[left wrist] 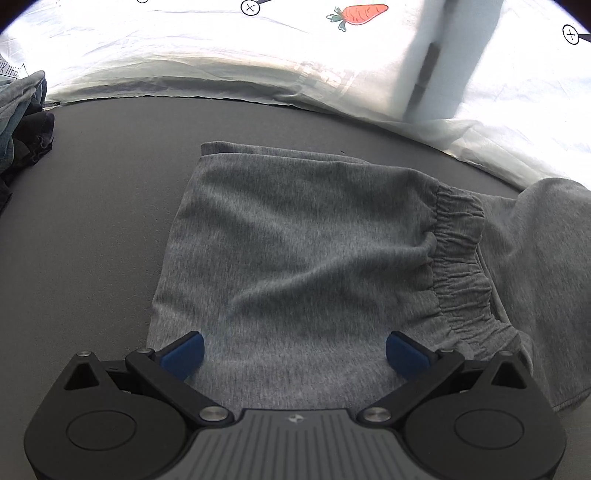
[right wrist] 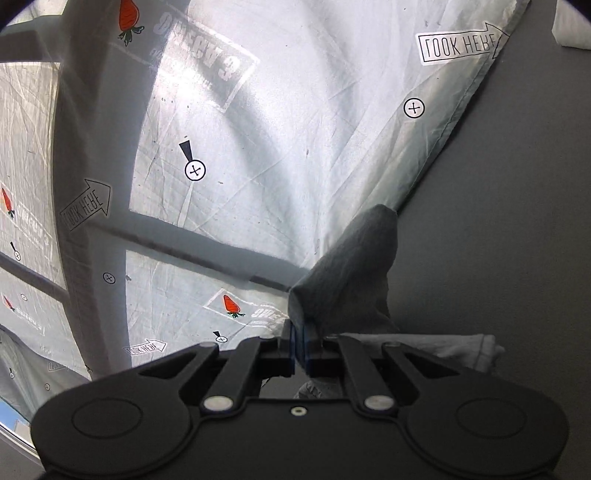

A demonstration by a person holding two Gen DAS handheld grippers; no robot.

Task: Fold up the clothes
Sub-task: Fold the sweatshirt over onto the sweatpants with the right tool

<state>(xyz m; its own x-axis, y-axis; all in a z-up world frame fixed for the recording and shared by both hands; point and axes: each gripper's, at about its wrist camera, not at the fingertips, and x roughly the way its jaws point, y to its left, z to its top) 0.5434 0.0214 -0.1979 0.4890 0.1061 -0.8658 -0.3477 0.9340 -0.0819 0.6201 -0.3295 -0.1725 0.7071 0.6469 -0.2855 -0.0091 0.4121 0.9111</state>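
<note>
One pair of grey sweat shorts [left wrist: 303, 243] lies flat on the table [left wrist: 92, 229], straight ahead of the left hand-held gripper [left wrist: 294, 350], jaws spread wide over its near edge. Right hand-held gripper [right wrist: 299, 341] is clamped on one grey fabric corner [right wrist: 347, 273] of it. One clothes pile [left wrist: 22, 125] sits far left.

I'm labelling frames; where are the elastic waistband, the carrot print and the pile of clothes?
waistband [left wrist: 461, 258], left wrist view, on the gathered elastic.
carrot print [left wrist: 364, 14], left wrist view, on the orange body.
pile of clothes [left wrist: 22, 122], left wrist view, on its dark middle.
</note>
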